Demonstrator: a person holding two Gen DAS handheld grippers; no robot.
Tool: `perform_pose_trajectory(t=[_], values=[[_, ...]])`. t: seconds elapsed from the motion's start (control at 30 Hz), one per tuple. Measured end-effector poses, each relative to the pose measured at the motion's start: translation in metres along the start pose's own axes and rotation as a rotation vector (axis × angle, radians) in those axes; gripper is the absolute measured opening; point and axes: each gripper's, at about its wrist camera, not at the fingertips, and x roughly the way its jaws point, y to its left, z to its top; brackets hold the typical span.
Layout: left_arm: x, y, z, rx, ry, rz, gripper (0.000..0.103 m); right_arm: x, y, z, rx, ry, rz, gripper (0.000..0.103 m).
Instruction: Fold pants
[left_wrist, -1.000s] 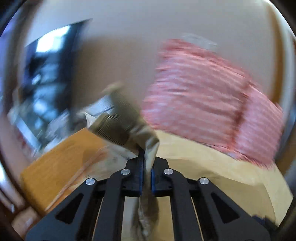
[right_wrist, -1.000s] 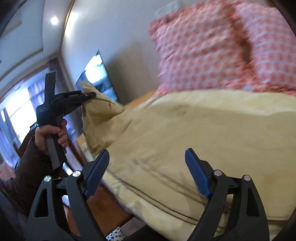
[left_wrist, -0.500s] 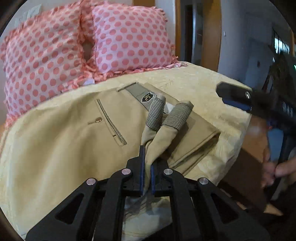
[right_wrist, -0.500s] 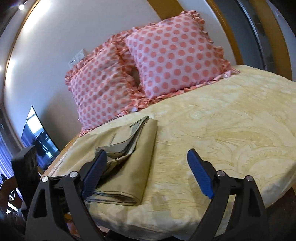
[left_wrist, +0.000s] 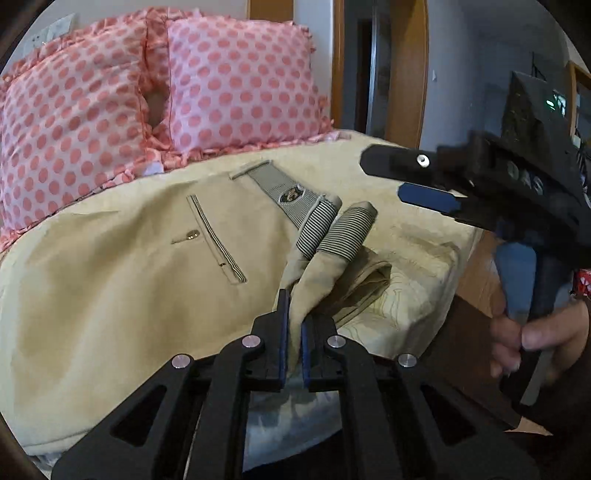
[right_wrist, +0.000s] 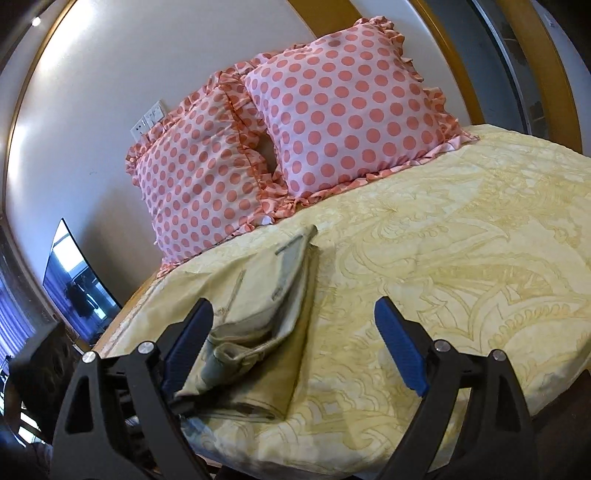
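Khaki pants (left_wrist: 122, 280) seen folded on yellow bedspread (right_wrist: 461, 280), near its front-left edge; waistband w/ striped lining pointed toward 12 o'clock, two polka-dot pillows (right_wrist: 295, 147) beyond. L gripper (left_wrist: 291, 347) clamped narrow on bunched pant fabric, striped cuff ends (left_wrist: 338, 230) stuck up past the tips. R gripper (right_wrist: 295, 350) held wide, nothing between fingers, pants at approx. 10 o'clock from it. TV (right_wrist: 77, 280) noted at far left.
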Motion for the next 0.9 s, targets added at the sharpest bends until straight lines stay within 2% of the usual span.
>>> perform_pose_trajectory(t=[0.1, 0.13, 0.2, 0.23, 0.27, 0.33, 0.4, 0.47, 0.53, 0.57, 0.67, 0.73, 0.77, 0.83, 0.87, 0.9], values=[[-0.024, 0.009, -0.002, -0.021, -0.002, -0.068, 0.011, 0.001, 0.013, 0.011, -0.031, -0.018, 0.055, 0.092], [-0.032, 0.014, -0.002, -0.030, -0.008, -0.079, 0.018, 0.003, 0.018, 0.014, -0.042, -0.018, 0.087, 0.093], [-0.054, 0.032, -0.002, -0.075, -0.054, -0.074, 0.049, 0.012, 0.032, 0.020, -0.068, 0.005, 0.145, 0.095], [-0.063, 0.046, 0.000, -0.108, -0.082, -0.030, 0.074, 0.017, 0.037, 0.020, -0.082, 0.024, 0.165, 0.096], [-0.070, 0.060, -0.001, -0.139, -0.108, 0.030, 0.078, 0.027, 0.045, 0.020, -0.105, 0.061, 0.193, 0.096], [-0.071, 0.091, -0.003, -0.201, -0.097, 0.162, 0.078, 0.042, 0.056, 0.017, -0.136, 0.118, 0.206, 0.096], [-0.064, 0.116, -0.008, -0.267, -0.063, 0.219, 0.078, 0.059, 0.063, 0.010, -0.150, 0.185, 0.207, 0.096], [-0.051, 0.138, -0.019, -0.341, 0.010, 0.253, 0.077, 0.075, 0.061, 0.000, -0.130, 0.273, 0.176, 0.096], [-0.044, 0.150, -0.031, -0.389, 0.052, 0.245, 0.077, 0.082, 0.054, -0.012, -0.112, 0.333, 0.155, 0.097], [-0.045, 0.148, -0.031, -0.368, 0.047, 0.252, 0.077, 0.077, 0.055, -0.015, -0.129, 0.311, 0.163, 0.097], [-0.052, 0.149, -0.028, -0.357, 0.074, 0.217, 0.077, 0.069, 0.063, -0.015, -0.195, 0.368, 0.135, 0.096], [-0.065, 0.169, -0.022, -0.435, 0.047, 0.140, 0.077, 0.064, 0.057, -0.002, -0.152, 0.368, 0.165, 0.096], [-0.070, 0.181, -0.018, -0.471, 0.027, 0.131, 0.077, 0.062, 0.050, 0.008, -0.122, 0.339, 0.174, 0.096], [-0.077, 0.214, -0.013, -0.564, -0.006, 0.128, 0.077, 0.067, 0.031, 0.033, -0.086, 0.300, 0.119, 0.095], [-0.077, 0.230, -0.011, -0.604, -0.005, 0.132, 0.077, 0.072, 0.025, 0.038, -0.079, 0.304, 0.100, 0.092], [-0.072, 0.250, -0.010, -0.644, 0.010, 0.130, 0.077, 0.084, 0.014, 0.045, -0.062, 0.326, 0.079, 0.082]])
